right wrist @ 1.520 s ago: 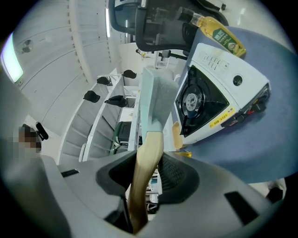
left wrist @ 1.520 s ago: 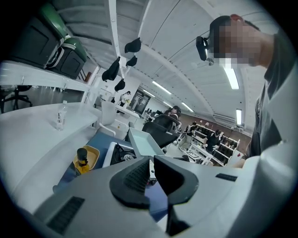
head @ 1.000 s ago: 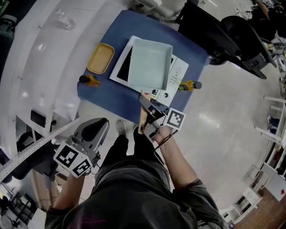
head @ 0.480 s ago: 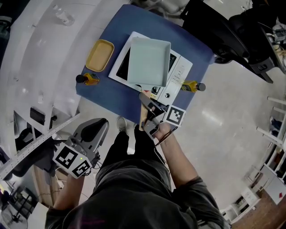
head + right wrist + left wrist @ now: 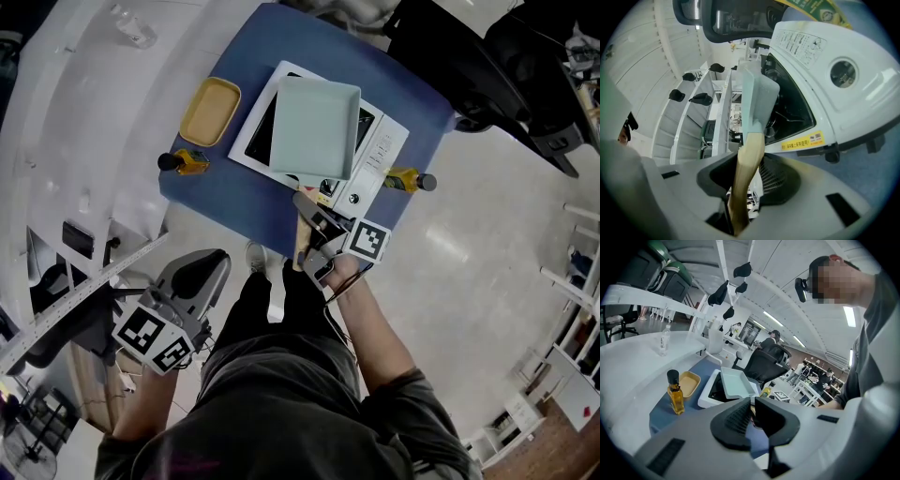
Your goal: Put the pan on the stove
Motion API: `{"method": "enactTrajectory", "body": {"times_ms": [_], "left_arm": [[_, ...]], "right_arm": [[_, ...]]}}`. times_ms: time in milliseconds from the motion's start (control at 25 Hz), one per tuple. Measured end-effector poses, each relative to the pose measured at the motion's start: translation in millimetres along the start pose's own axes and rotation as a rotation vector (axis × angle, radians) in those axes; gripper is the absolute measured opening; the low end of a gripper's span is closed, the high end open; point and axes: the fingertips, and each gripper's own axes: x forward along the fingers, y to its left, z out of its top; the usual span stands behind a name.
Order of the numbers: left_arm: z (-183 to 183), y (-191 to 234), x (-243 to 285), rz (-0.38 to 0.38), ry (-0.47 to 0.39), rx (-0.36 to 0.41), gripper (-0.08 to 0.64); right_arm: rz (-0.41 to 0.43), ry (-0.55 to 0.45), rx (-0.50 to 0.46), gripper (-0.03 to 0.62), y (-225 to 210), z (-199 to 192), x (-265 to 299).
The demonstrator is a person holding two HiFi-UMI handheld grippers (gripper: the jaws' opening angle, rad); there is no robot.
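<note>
Blue table [image 5: 225,199] | stove [image 5: 377,153] 1 | pan [image 5: 314,127] 1 | bottles [image 5: 183,162] [image 5: 410,178] 2 | tray [image 5: 210,111] 1

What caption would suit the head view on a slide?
Right gripper holds a pale square pan by its wooden handle over the white stove.

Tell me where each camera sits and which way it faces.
Head view: on the person's head, looking steeply down at the pan over the stove; torso, arms, left gripper and right gripper show.
Left gripper view: on that gripper, facing the table over its empty, narrowly parted jaws; torso at right.
Right gripper view: on that gripper, looking along the handle its jaws grip.
Shared: all three show the pan and stove.
</note>
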Motion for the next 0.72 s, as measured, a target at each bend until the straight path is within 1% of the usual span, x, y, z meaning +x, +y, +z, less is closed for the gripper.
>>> {"method": "enactTrajectory", "body": {"times_ms": [440,720], "left_arm": [[-4.4,-0.9,2.6,-0.006,0.007,-0.009,0.029],[-3.7,-2.9,4.8,-0.011,0.005,-0.012,0.029]], "right_arm": [[-0.005,0.000,-0.006,0.140,-3.9,3.2,1.9],[0.003,-0.014,0.034,0.143,-4.1,3.6,2.4]]}}
